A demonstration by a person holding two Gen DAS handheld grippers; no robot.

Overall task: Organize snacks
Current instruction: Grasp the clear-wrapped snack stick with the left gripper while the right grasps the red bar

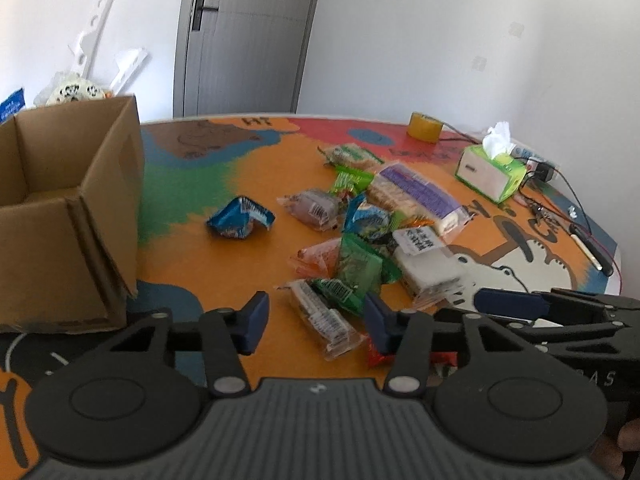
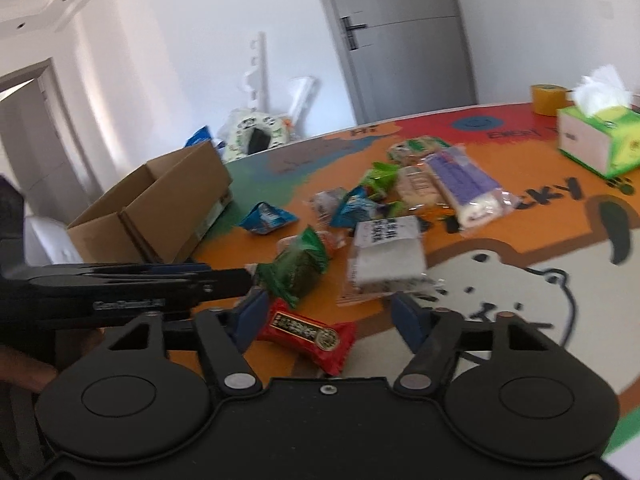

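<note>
Right of the box (image 1: 68, 216), snacks (image 1: 360, 232) lie heaped on the table (image 1: 224, 256); both grippers, left (image 1: 316, 316) and right (image 2: 328, 316), hang wide open and empty, the right straddling a red pack (image 2: 308, 334), likely next.

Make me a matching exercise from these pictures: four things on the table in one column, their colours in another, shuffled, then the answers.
Things:
1. tape roll
2. tissue box
3. cardboard box
4. snack between the right gripper fingers, the red packet

Colours:
A. brown
B. red
C. yellow
D. green and white

Pairs: 1-C, 2-D, 3-A, 4-B
</note>
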